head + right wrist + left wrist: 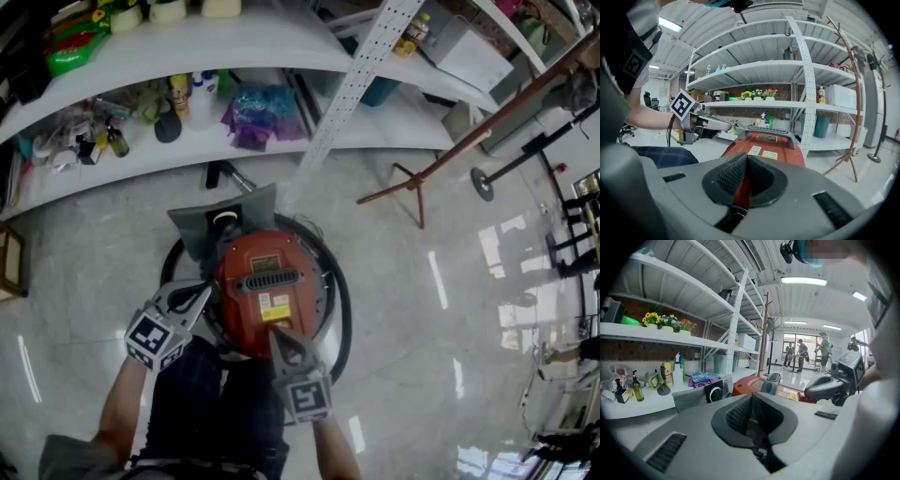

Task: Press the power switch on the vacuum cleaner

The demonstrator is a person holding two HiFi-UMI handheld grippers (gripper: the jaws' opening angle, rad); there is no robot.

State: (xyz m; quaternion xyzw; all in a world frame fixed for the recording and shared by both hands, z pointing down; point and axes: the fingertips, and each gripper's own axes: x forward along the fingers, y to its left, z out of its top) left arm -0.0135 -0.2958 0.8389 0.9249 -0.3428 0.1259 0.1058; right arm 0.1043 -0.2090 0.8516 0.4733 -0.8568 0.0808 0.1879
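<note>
Both pairs of jaws are closed together and empty, the left gripper (208,292) just left of the vacuum (267,281), the right gripper (275,333) at its near edge.

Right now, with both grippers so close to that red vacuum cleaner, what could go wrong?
The right gripper is shut and aimed at the vacuum cleaner's rounded rear shell; its tip might slide off instead of pressing.
A hard push could shove the vacuum cleaner along the glossy floor; the left gripper, beside it, grips nothing.
The hose coiled around it could snag.
</note>
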